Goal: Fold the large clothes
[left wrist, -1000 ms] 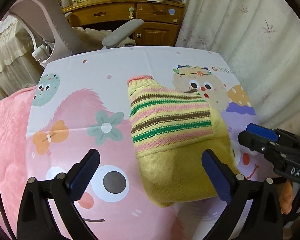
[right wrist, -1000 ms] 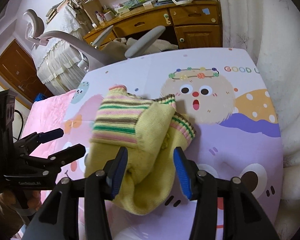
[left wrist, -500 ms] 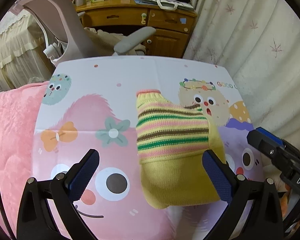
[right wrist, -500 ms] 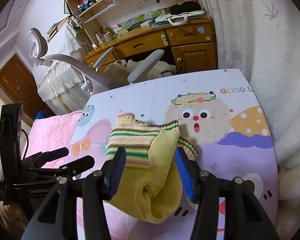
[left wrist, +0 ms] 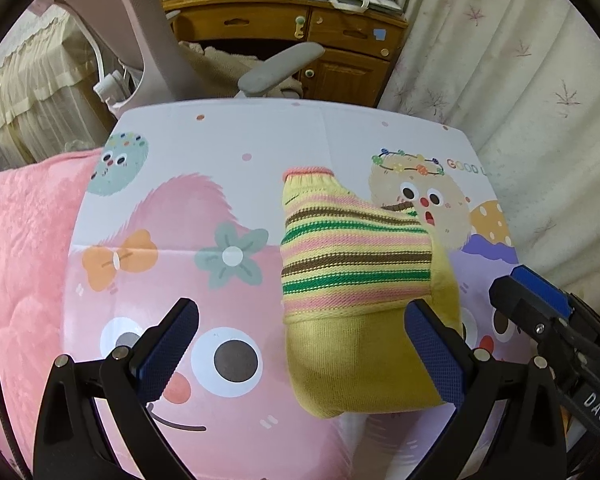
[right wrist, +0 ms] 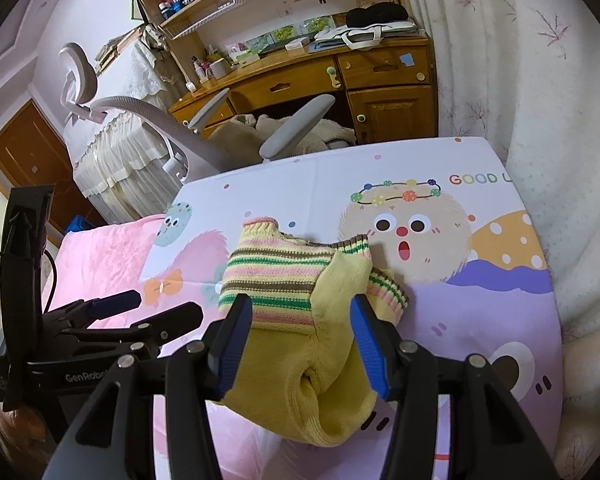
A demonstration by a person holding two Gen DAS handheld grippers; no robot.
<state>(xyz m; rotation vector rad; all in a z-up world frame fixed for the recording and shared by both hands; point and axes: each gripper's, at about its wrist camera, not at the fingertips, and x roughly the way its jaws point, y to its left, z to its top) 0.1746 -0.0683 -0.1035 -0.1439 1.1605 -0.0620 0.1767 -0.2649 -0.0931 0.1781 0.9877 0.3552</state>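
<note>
Yellow striped sweater (left wrist: 356,280) is lying bunched in a compact fold at centre frame on the cartoon-print sheet (left wrist: 204,148). Left gripper (left wrist: 300,340) is hanging wide open, gripping nothing; right gripper (right wrist: 304,340) is sitting partly open, its blue pads straddling the plain yellow hem, apparently not pinching it. The fold is looking nearly done; the next move probably calls for flattening or tucking the loose cuff at right. Readable: "GOOD" cut off on the sheet at right, "DAS" and "GenRobot" partly visible on the tools.
</note>
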